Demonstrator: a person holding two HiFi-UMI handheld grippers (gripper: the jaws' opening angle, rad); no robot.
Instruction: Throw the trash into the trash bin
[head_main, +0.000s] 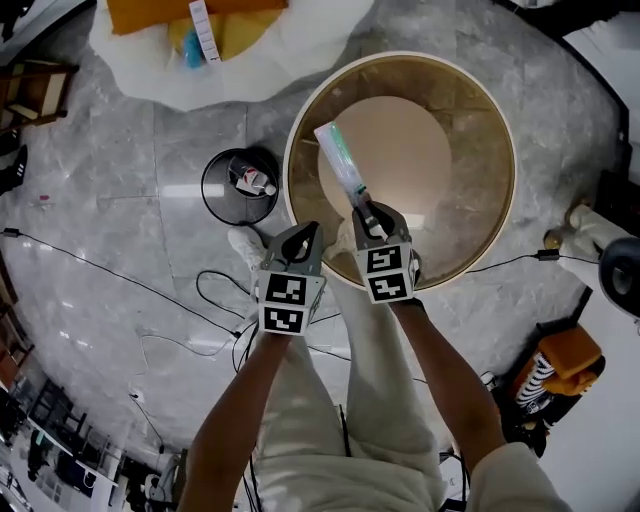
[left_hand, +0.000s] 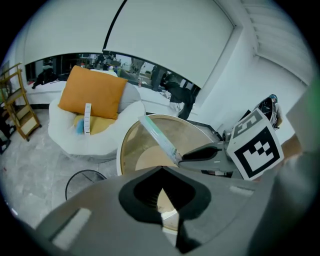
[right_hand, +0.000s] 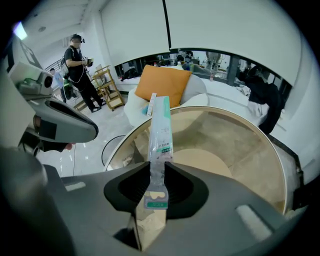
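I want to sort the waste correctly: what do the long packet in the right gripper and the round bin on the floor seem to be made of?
Long packet: thin clear plastic film, glossy finish; it is see-through and shiny, with green print.
Round bin: probably black metal wire or mesh, matte; its wall looks see-through, but it is too small to be sure.
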